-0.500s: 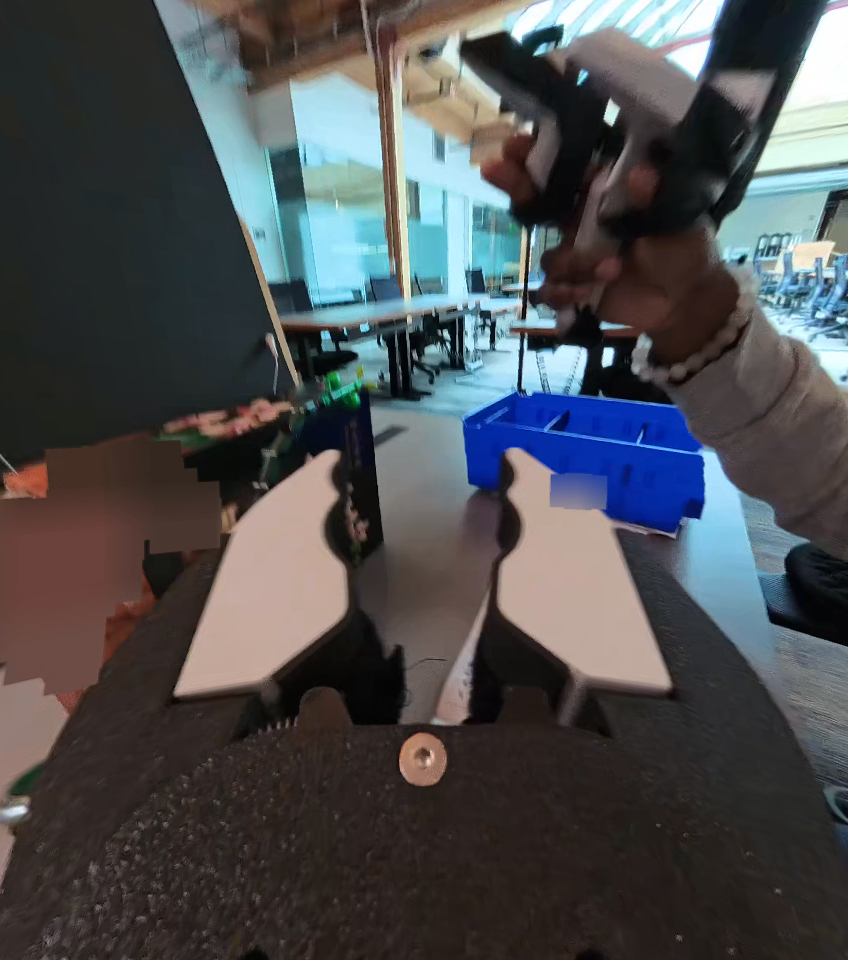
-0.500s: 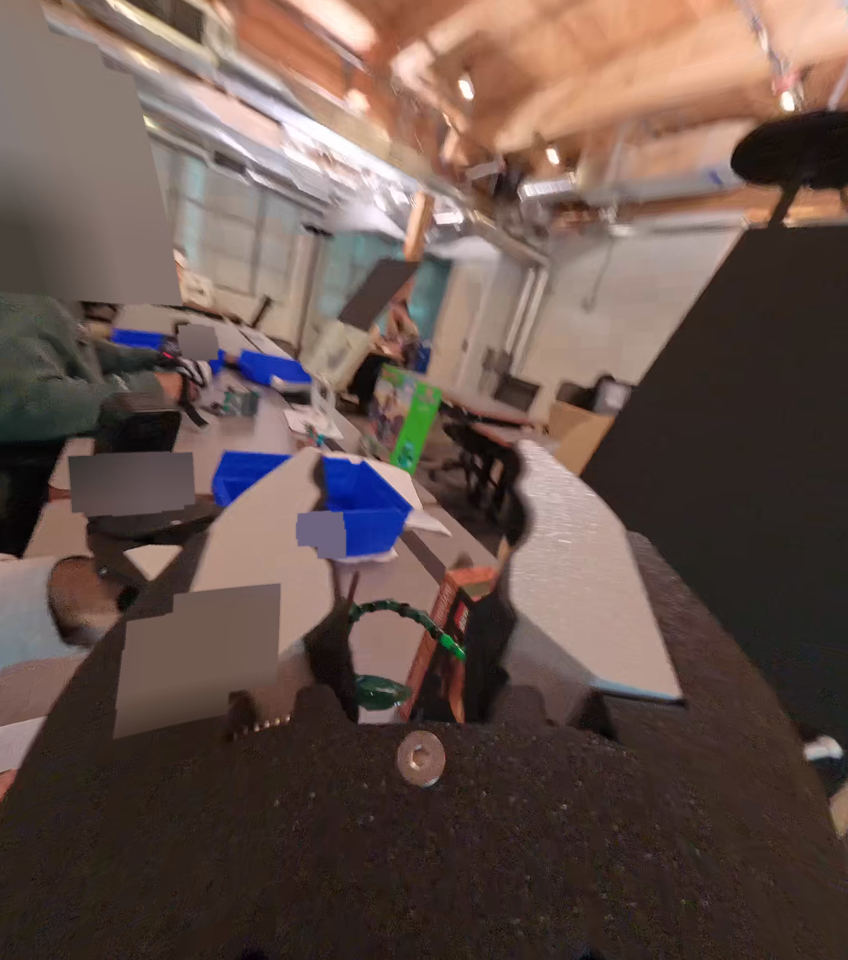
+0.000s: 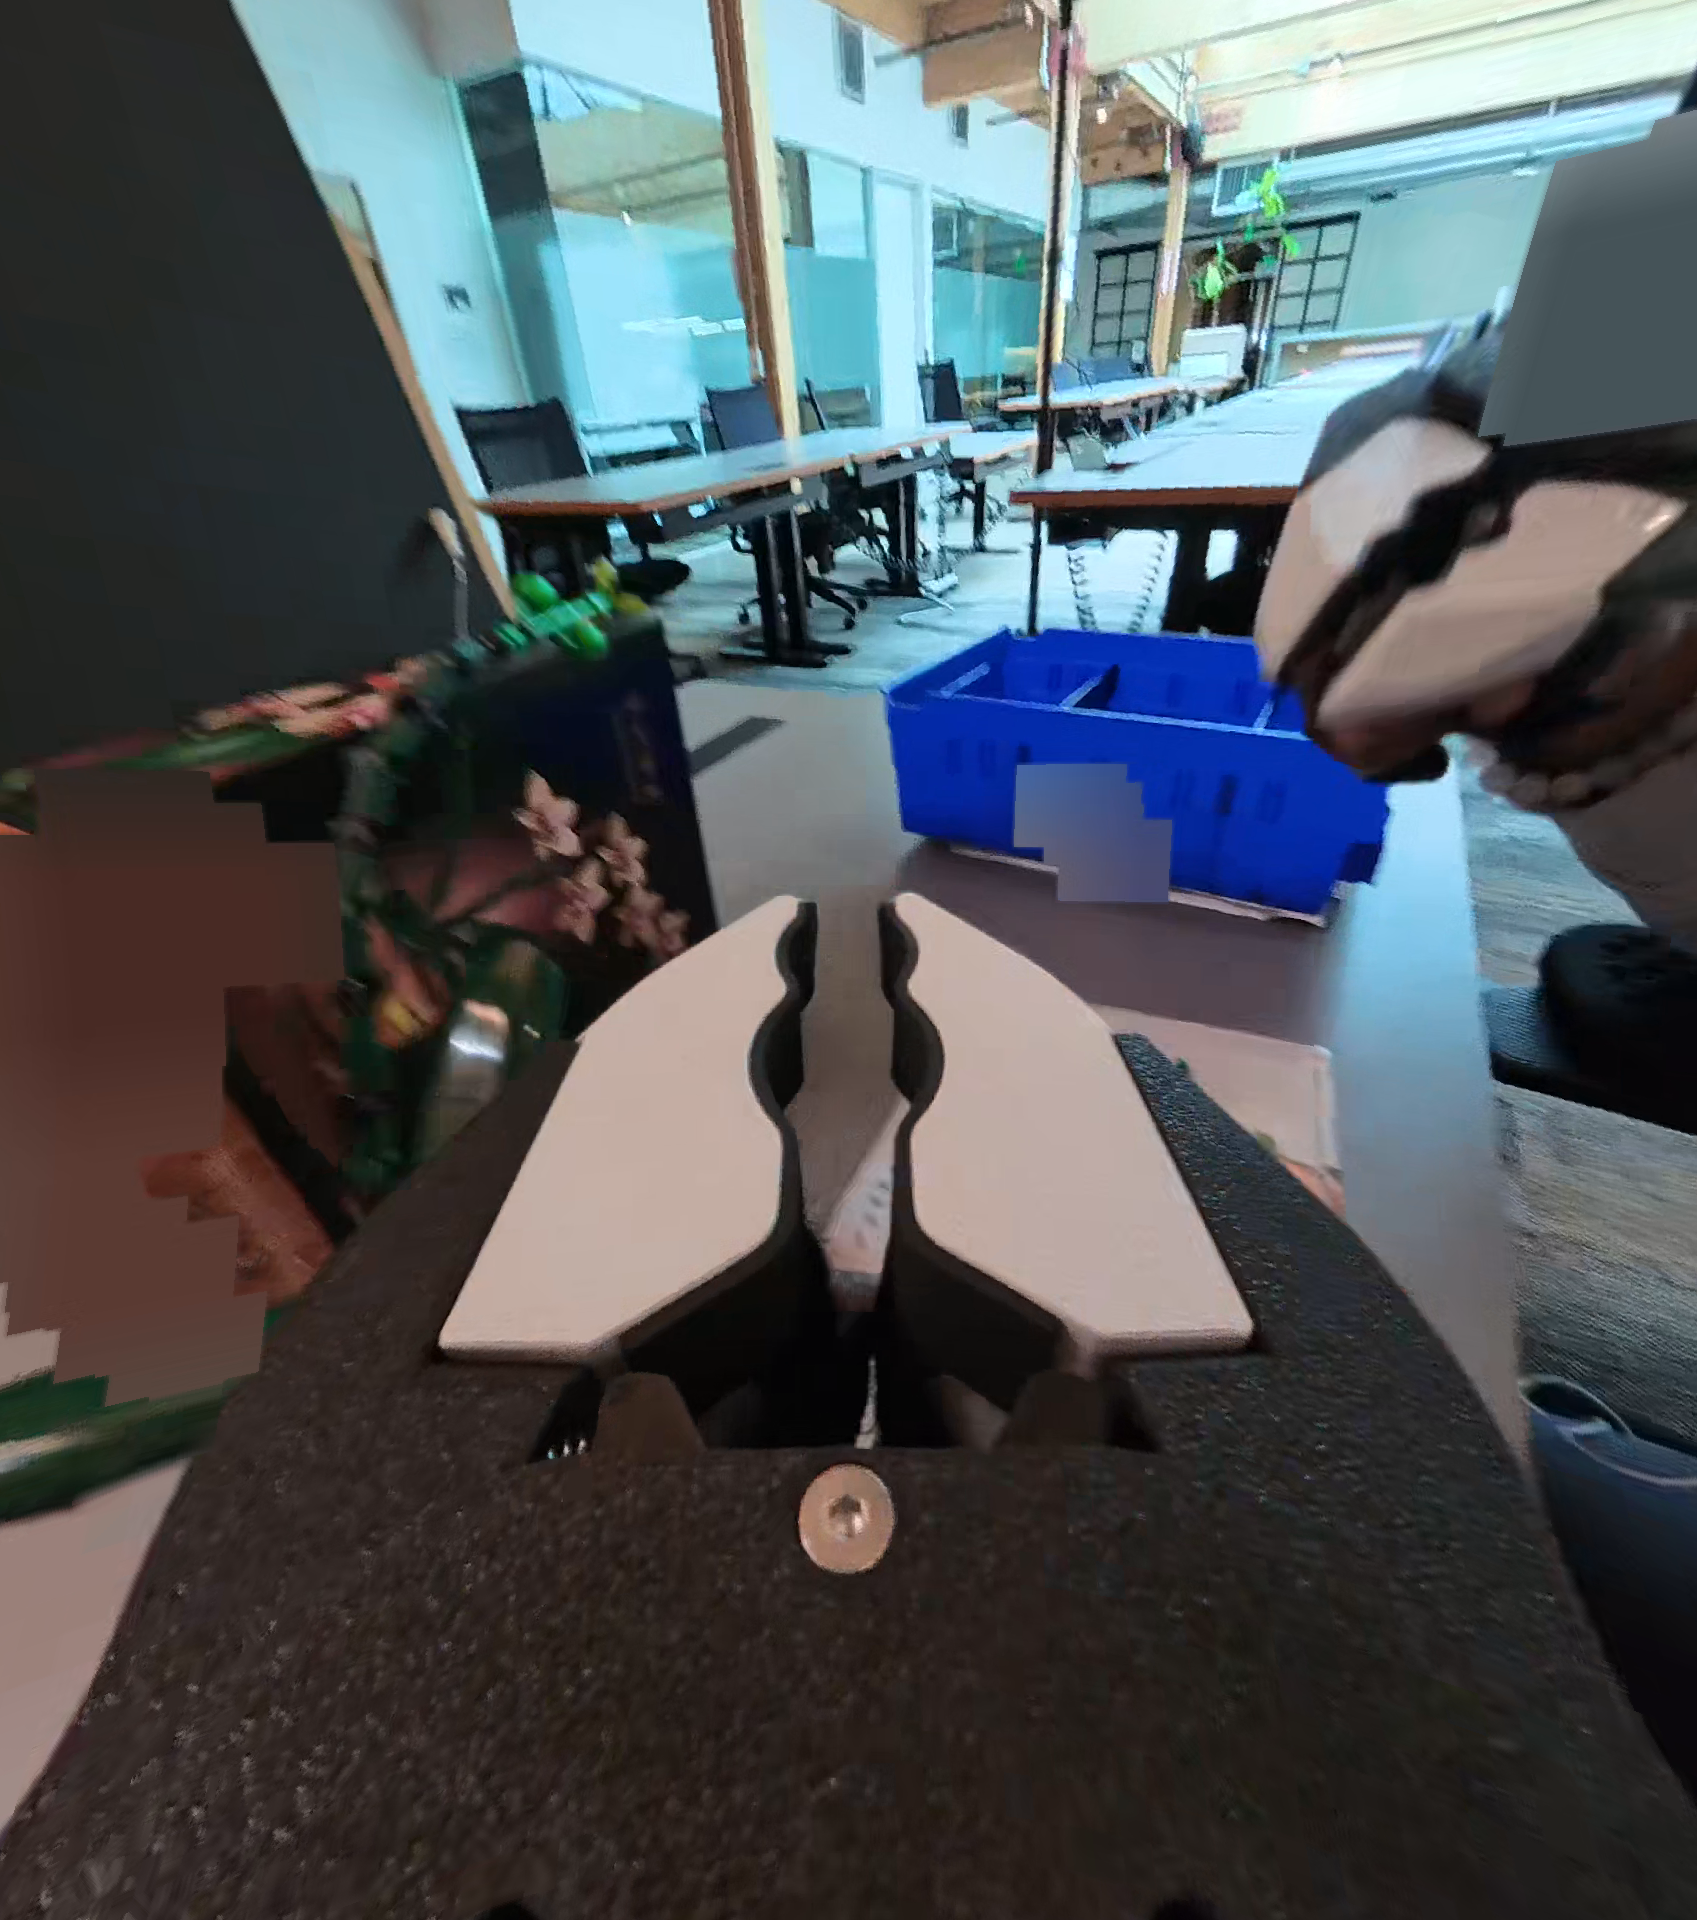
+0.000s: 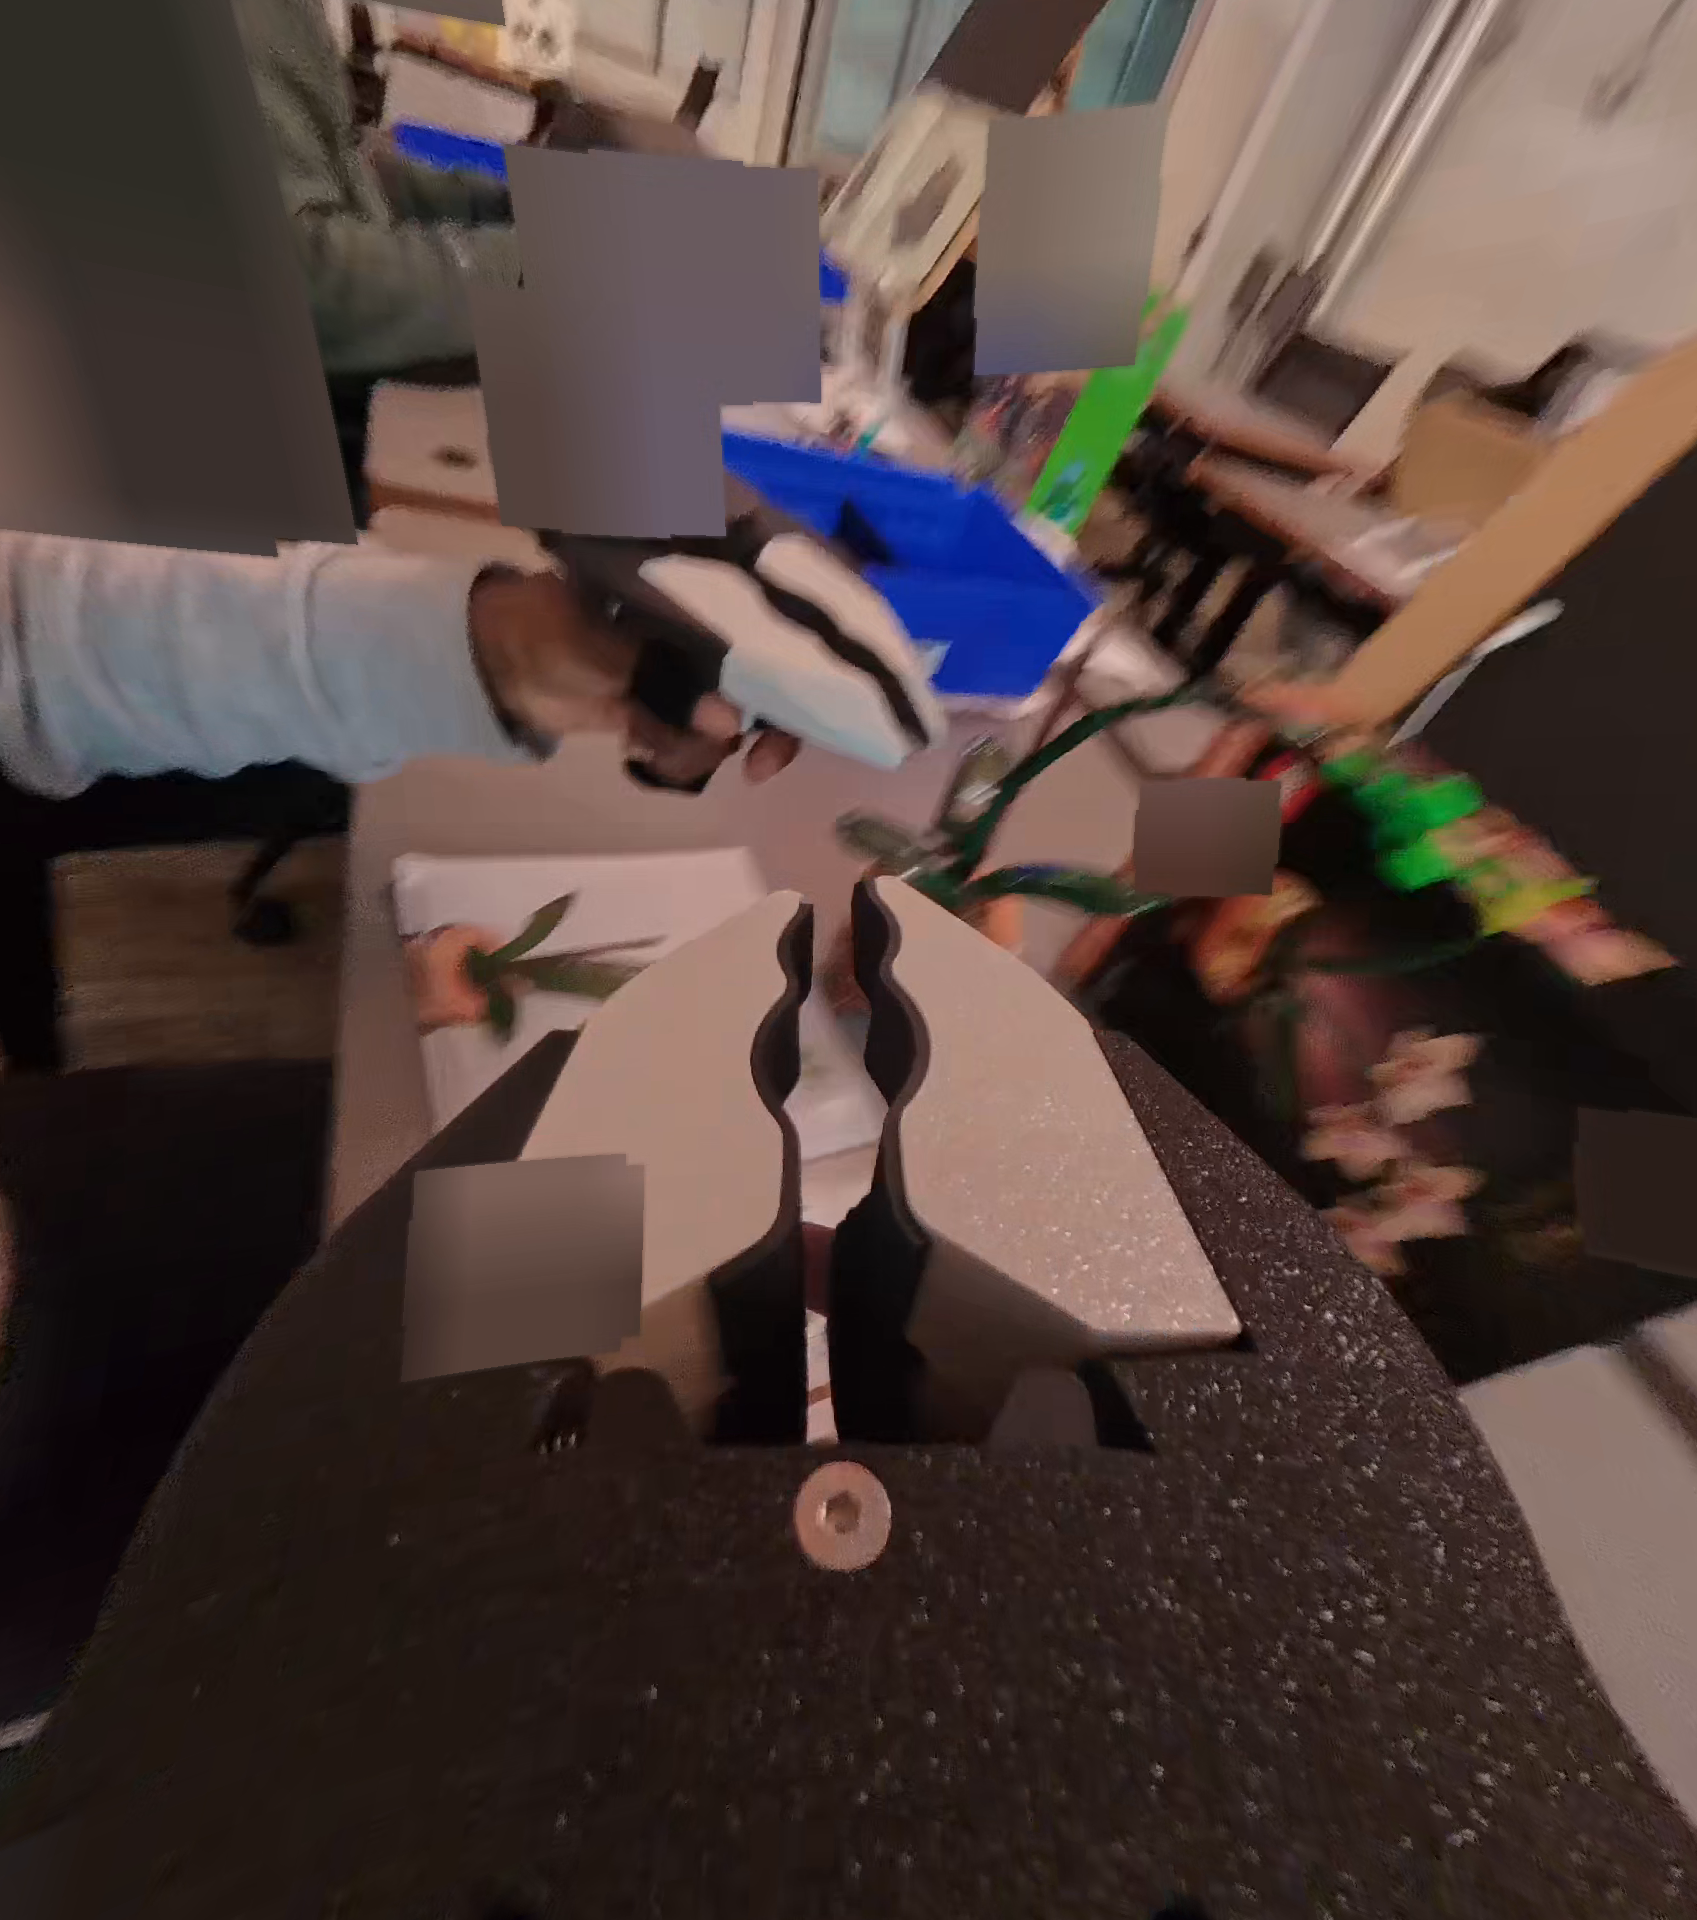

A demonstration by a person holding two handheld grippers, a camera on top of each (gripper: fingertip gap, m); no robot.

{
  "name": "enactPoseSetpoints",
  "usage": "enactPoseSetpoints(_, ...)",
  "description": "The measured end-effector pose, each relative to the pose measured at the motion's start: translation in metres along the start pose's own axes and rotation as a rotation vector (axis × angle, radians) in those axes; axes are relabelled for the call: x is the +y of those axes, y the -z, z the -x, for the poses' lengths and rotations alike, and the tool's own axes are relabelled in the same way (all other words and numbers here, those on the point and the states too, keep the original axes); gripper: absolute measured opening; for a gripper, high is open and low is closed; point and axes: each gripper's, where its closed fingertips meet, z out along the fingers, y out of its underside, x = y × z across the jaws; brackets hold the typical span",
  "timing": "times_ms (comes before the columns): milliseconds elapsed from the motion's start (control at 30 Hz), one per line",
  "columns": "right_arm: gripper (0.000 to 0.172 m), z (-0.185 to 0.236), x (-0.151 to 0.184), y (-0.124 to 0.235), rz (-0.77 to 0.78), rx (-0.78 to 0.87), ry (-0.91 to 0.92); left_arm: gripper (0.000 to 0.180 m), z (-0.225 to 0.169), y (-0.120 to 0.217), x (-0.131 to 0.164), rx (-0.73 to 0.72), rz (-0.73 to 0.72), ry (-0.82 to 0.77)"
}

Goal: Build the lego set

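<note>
Roughly, we're over the bench; biggest thing near is the flower-printed box on our left, then the blue divided bin ahead, then the plant sprig. Left tongs and right tongs are each nearly together, a slit showing, nothing pinched. Risk: frames are blurry, so a fast swing could clip the box or sprig.

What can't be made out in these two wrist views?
- Blue bin contents: left wrist view, near wall hides the compartments.
- Flower-printed box and green stem: right wrist view, motion blur.
- Booklet page: right wrist view, own fingers cover its right part.
- Left gripper tips: right wrist view, blurred.
</note>
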Motion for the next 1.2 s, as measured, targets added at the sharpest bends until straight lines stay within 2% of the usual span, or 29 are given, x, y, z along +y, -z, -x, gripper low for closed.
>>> enactPoseSetpoints(67,0.014,0.038,0.038,-0.016,0.183,-0.148,-0.040,0.020,-0.021,0.004,0.017,0.016,0.057,0.025)
enactPoseSetpoints(133,0.011,0.044,0.067,-0.026,0.304,-0.118,-0.012,0.023,-0.039,0.010,0.031,0.046,0.112,0.036)
enactPoseSetpoints(233,0.015,0.055,0.113,-0.035,0.515,-0.168,0.026,0.014,-0.046,0.019,0.043,0.034,0.174,0.000)
enactPoseSetpoints(300,0.025,0.070,0.142,-0.038,0.633,-0.276,0.043,0.014,-0.053,0.021,0.057,0.084,0.279,-0.036)
enactPoseSetpoints(367,0.027,0.073,0.164,-0.044,0.690,-0.287,0.038,0.015,-0.057,0.018,0.074,0.127,0.358,-0.069)
enactPoseSetpoints(600,0.025,0.070,0.178,-0.065,0.581,-0.387,-0.116,0.014,-0.072,0.014,0.119,0.301,0.494,0.023)
enactPoseSetpoints(733,0.012,0.068,0.169,-0.076,0.486,-0.436,-0.167,0.015,-0.079,0.017,0.129,0.360,0.532,0.042)
enactPoseSetpoints(867,0.017,0.069,0.180,-0.078,0.532,-0.457,-0.103,0.015,-0.083,0.018,0.140,0.399,0.568,0.058)
enactPoseSetpoints(933,0.018,0.071,0.179,-0.082,0.525,-0.465,-0.131,0.015,-0.088,0.019,0.144,0.433,0.581,0.058)
enactPoseSetpoints(1067,0.000,0.080,0.180,-0.084,0.527,-0.536,-0.149,0.015,-0.092,0.021,0.156,0.446,0.633,0.039)
enactPoseSetpoints(1200,0.000,0.080,0.179,-0.082,0.497,-0.519,-0.161,0.018,-0.089,0.024,0.171,0.422,0.719,0.028)
